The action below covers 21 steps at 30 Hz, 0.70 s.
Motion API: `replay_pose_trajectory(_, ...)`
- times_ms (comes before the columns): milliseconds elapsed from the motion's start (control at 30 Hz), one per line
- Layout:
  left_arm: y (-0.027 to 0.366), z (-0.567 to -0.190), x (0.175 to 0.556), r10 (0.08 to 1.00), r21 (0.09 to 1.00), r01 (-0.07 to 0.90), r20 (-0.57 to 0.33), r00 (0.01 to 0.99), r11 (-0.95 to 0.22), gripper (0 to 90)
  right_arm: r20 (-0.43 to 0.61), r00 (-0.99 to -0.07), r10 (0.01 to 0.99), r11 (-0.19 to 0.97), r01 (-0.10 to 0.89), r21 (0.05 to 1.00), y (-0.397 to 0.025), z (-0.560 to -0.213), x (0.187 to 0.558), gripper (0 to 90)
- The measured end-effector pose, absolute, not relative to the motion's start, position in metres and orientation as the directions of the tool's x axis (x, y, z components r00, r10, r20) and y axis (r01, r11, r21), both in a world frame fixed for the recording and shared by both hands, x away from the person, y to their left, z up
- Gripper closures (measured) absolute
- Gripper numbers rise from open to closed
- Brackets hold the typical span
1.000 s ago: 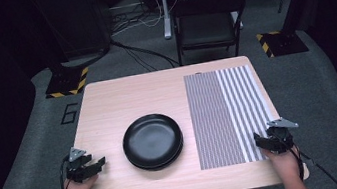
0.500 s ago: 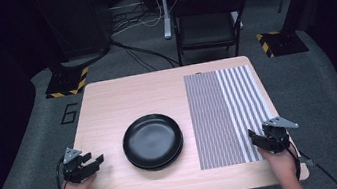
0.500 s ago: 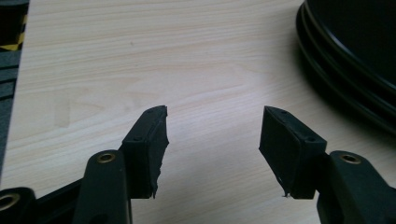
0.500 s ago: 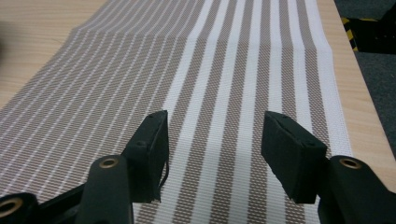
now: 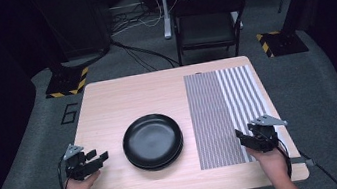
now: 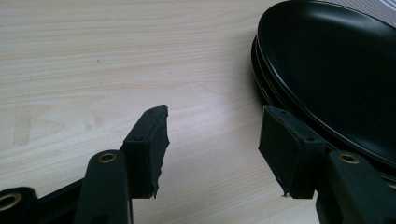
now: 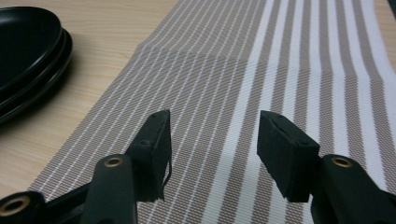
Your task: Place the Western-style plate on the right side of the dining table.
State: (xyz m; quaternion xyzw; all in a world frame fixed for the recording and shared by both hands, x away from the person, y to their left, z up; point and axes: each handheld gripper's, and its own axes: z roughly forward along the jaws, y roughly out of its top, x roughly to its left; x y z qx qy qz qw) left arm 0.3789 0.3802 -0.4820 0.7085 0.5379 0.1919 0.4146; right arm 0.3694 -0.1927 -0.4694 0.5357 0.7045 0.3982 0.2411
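Note:
A stack of black plates [image 5: 153,140] sits in the middle of the light wooden table [image 5: 122,101]. To its right lies a striped placemat [image 5: 224,111]. My left gripper [image 5: 96,162] rests open at the table's left front, left of the plates and apart from them; in the left gripper view the plates' rim [image 6: 327,70] lies just beyond the gripper [image 6: 212,135], nothing between the jaws. My right gripper [image 5: 241,137] stands open over the placemat's front right part. In the right gripper view it [image 7: 212,140] hovers above the placemat [image 7: 261,74], with the plates [image 7: 28,51] at the far left.
A black chair [image 5: 208,20] stands behind the table's far edge. Cables run over the grey floor at the back. Yellow-and-black striped bases [image 5: 66,82] sit left and right behind the table. Bare wood spreads across the table's far left half.
Both grippers have shifted slightly inward toward the table's middle; the right one now sits further over the placemat. The plates and the placemat have not moved.

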Motion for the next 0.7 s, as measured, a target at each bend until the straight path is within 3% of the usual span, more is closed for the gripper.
replay_pose_trajectory(300, 0.378, -0.475, 0.382, 0.912, 0.783, 0.622, -0.239, 0.334, -0.023, 44.8, 0.036, -0.417, 0.908, 0.190, 0.488, 0.852, -0.154, -0.462, 0.370, 43.6)
replay_pose_trajectory(700, 0.366, -0.473, 0.386, 0.905, 0.788, 0.615, -0.250, 0.345, -0.017, 47.5, 0.091, -0.455, 0.886, 0.175, 0.509, 0.843, -0.110, -0.466, 0.379, 42.6)
